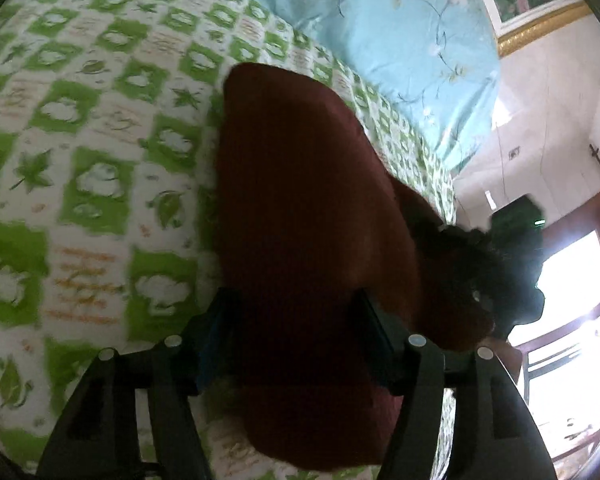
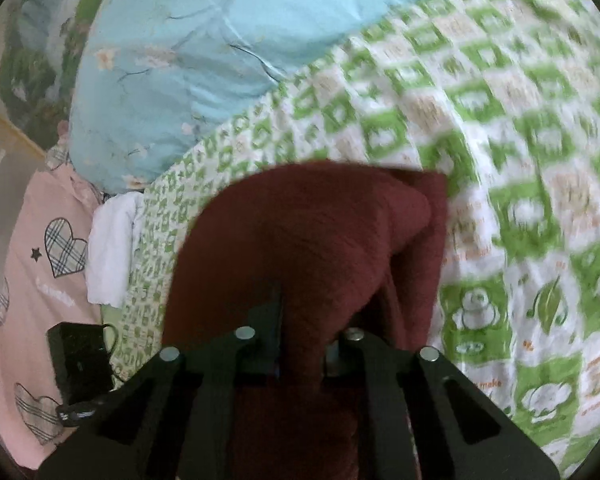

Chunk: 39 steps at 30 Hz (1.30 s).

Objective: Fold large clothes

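Garment (image 2: 300, 240) — long axis runs away from right tongs (image 2: 304, 344), pinched.

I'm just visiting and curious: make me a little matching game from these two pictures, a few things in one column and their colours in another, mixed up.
Things:
1. garment in the right gripper
2. quilt at the head of the bed
3. bedsheet under the garment
4. pillow with plaid hearts

Colours:
A. pink
B. dark red
C. white with green squares
D. light blue with flowers

Pairs: 1-B, 2-D, 3-C, 4-A
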{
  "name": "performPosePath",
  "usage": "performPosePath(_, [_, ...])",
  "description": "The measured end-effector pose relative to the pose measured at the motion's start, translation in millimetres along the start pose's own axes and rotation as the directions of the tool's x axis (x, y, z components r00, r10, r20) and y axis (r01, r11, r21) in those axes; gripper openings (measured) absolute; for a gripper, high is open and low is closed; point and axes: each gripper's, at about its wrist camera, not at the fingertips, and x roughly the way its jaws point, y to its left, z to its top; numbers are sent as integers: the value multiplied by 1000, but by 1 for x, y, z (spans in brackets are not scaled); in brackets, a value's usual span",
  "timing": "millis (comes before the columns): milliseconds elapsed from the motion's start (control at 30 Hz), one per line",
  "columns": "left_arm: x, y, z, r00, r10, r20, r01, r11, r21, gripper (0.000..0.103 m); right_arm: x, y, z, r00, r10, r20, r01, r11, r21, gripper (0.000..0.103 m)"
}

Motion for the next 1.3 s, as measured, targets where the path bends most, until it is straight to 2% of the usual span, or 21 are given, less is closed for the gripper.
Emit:
performPosePath(100, [2,-21,0,999,50,-4,-50,994,94,62,-38,21,7,992,34,119,-23,996,-91,12])
performPosePath(167, [3,-30,-3,996,87,-2,-85,986,145,62,-33,14,6,997,-2,79,7,998,-65,12])
performPosePath(233, [7,-30,-3,994,111,-4,-109,982,152,62,-12,-7,1,996,-93,-7,93,996,-18,16])
performPosePath(300, [7,-27,-3,995,97,-9,-95,986,141,63,1,-26,-8,994,-94,-58,97,994,51,23])
performPosePath(400, [5,-26,-3,995,97,-15,-94,985,147,63,-5,-42,-16,999,-43,-23,46,991,125,34])
performPosePath(500, [2,-24,-6,995,97,-23,-93,985,149,65,-17,-41,-16,997,-78,4,77,988,133,43])
performPosePath(600, [7,-23,-4,995,93,-32,-88,986,139,67,-23,-40,-12,997,-77,12,75,988,137,62])
performPosePath(767, [-2,-21,1,996,90,-22,-87,989,120,71,-19,-40,-18,997,-63,-48,70,985,156,68])
performPosePath(833, [0,-18,6,993,111,-29,-107,988,115,83,-15,-40,-24,996,-54,-70,64,986,151,72])
performPosePath(900, [9,-16,10,992,115,-59,-108,988,108,87,-7,-42,-29,994,-34,-105,50,987,154,73])
performPosePath(1033, [38,-8,16,989,10,-149,-1,998,58,87,7,-44,-31,991,-5,-136,25,989,144,73])
performPosePath(1100, [46,-8,20,988,-4,-155,14,998,60,84,11,-47,-30,990,20,-143,4,987,163,73])
performPosePath(1200, [50,-16,21,988,14,-152,3,994,113,75,16,-47,-28,986,37,-160,-12,987,159,72])
performPosePath(1233, [50,-17,21,989,11,-147,7,993,121,70,18,-45,-28,986,36,-163,-11,988,154,69])
performPosePath(1300, [46,-21,21,992,7,-123,10,991,135,59,23,-46,-30,982,86,-170,-53,981,186,47])
